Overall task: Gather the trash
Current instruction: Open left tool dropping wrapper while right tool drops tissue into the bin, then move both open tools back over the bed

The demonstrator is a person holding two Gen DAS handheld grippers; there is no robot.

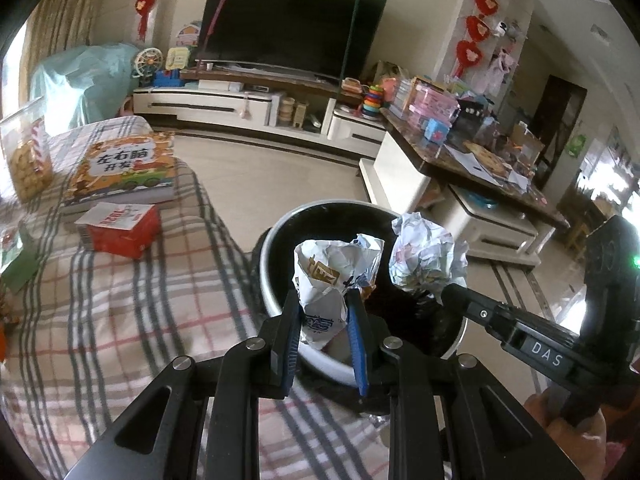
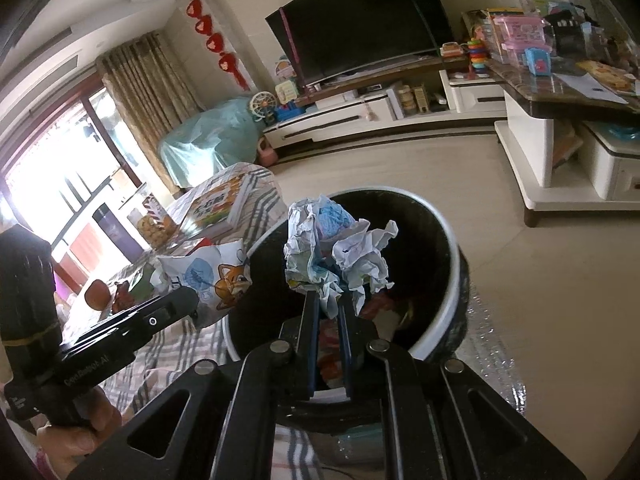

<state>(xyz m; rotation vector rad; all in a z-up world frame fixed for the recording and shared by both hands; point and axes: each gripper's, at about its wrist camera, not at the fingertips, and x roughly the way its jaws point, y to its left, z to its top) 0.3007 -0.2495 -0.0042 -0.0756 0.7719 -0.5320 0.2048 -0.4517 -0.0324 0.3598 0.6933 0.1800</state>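
Dangling wrapper (image 1: 334, 280) between left tongs (image 1: 322, 300)

Open bin mouth, crowded air above

Both held wads hang over the trash bin (image 1: 276, 240); plaid-covered seat (image 1: 140, 300) flanks one side, bare floor (image 2: 540, 280) the other.

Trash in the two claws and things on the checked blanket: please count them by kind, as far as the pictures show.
Held trash:
Snack bag, in left claw: 1
Paper ball, in right claw: 1
On the blanket:
Book: 1
Red box: 1
Cookie jar: 1
Total: 5
Both held pieces hang over the bin.
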